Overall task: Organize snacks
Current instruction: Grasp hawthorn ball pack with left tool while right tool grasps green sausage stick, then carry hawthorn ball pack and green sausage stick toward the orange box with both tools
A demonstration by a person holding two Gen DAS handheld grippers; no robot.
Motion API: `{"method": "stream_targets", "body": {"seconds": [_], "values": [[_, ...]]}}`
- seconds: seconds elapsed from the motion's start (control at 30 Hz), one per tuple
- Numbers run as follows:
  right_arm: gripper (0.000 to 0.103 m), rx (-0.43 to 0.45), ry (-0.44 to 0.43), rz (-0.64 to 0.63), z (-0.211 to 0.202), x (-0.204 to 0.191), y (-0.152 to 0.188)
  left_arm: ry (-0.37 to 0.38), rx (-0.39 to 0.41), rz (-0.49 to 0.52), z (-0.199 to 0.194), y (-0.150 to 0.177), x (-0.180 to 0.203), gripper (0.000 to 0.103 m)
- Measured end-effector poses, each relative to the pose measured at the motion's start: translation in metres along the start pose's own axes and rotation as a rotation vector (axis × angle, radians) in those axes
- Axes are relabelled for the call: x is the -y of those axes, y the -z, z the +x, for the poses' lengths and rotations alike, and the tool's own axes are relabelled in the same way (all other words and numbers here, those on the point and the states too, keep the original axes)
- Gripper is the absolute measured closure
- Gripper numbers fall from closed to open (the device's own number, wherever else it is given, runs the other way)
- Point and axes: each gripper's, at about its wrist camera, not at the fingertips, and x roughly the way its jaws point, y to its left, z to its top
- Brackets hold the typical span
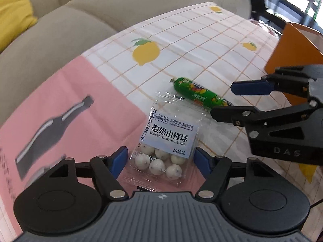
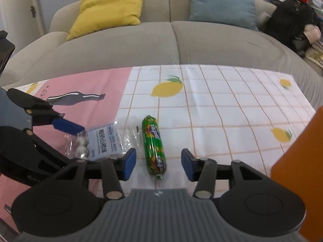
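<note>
A clear packet of white yogurt-coated hawthorn balls lies on the tablecloth, where the pink panel meets the checked part. My left gripper is open and straddles the packet's near end, its blue pads beside the clear edges without pressing. One blue left finger reaches over the packet in the right wrist view. A green wrapped sausage lies just right of the packet. My right gripper is open around the sausage's near end, with gaps on both sides. In the left wrist view it comes in from the right over the sausage.
An orange box stands at the table's right edge, close to my right gripper; it also shows as the orange box in the left wrist view. A beige sofa with a yellow cushion and a blue cushion runs behind the table.
</note>
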Motion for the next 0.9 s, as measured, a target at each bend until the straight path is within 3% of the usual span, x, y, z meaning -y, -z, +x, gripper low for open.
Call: {"method": "stream_targets", "body": {"seconds": [0.13, 0.23, 0.57, 0.73, 0.9], "values": [[0.082, -0.036, -0.021, 0.006, 0.007, 0.002, 0.002, -0.031, -0.017, -0.074, -0.005, 0.008, 0.005, 0.025], [0.083, -0.042, -0.018, -0.009, 0.005, -0.001, 0.003, -0.055, -0.020, -0.115, -0.010, 0.017, 0.012, 0.026], [0.083, -0.181, -0.058, -0.010, -0.033, -0.016, 0.030, -0.147, -0.056, -0.420, -0.046, 0.074, 0.034, 0.026], [0.083, -0.288, -0.070, 0.017, -0.062, -0.020, 0.052, -0.172, -0.078, -0.487, -0.062, 0.101, 0.054, 0.026], [0.080, -0.337, -0.067, 0.005, -0.088, -0.025, 0.081, -0.185, -0.075, -0.493, -0.072, 0.120, 0.071, 0.025]]}}
